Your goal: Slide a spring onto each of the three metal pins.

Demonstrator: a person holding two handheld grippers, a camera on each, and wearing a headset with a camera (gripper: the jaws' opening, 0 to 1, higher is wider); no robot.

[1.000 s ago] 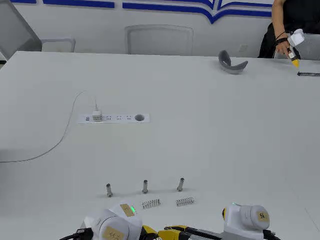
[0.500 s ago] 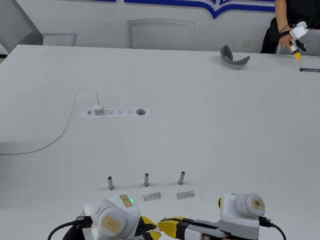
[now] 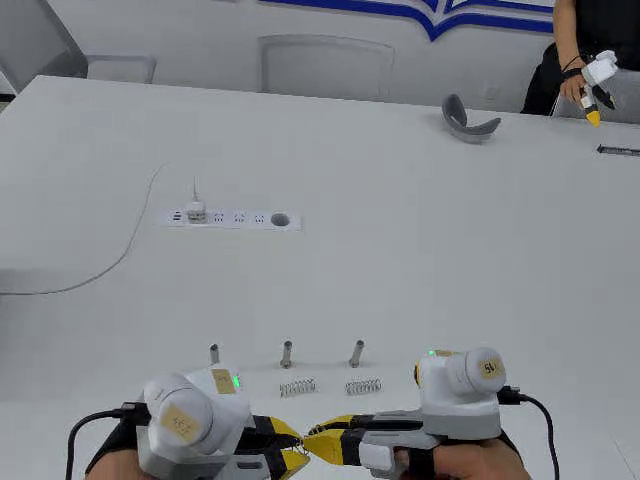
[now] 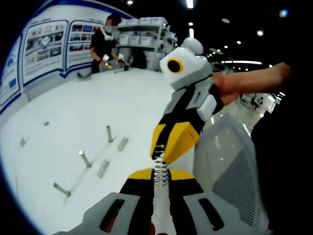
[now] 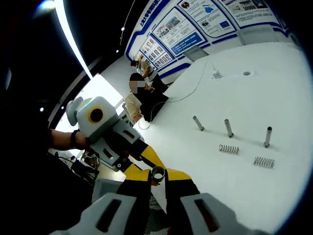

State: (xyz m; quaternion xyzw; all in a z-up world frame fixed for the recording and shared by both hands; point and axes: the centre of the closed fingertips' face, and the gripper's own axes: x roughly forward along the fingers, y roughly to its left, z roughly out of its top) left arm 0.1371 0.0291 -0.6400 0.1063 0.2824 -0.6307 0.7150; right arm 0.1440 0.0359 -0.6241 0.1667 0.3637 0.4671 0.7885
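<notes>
Three metal pins stand in a row on the white table: left pin (image 3: 214,353), middle pin (image 3: 286,353), right pin (image 3: 356,352). Two springs (image 3: 297,387) (image 3: 363,385) lie just in front of them. A third spring (image 4: 158,169) is held in the air, below the pins in the head view. My left gripper (image 3: 292,447) and right gripper (image 3: 318,441) meet tip to tip on it, each pinching one end. The right gripper view looks down the spring (image 5: 157,172) end-on, with the pins (image 5: 228,128) and loose springs (image 5: 228,149) beyond.
A white power strip (image 3: 230,218) with a plugged charger and a trailing cable lies mid-table. A grey curved object (image 3: 465,120) rests at the far right. A person (image 3: 585,40) with another gripper stands at the far right corner. Chairs (image 3: 320,65) line the far edge.
The head camera has tilted down, so both grippers show more fully. Their tips stay together on the spring. The pins and the two loose springs have not moved.
</notes>
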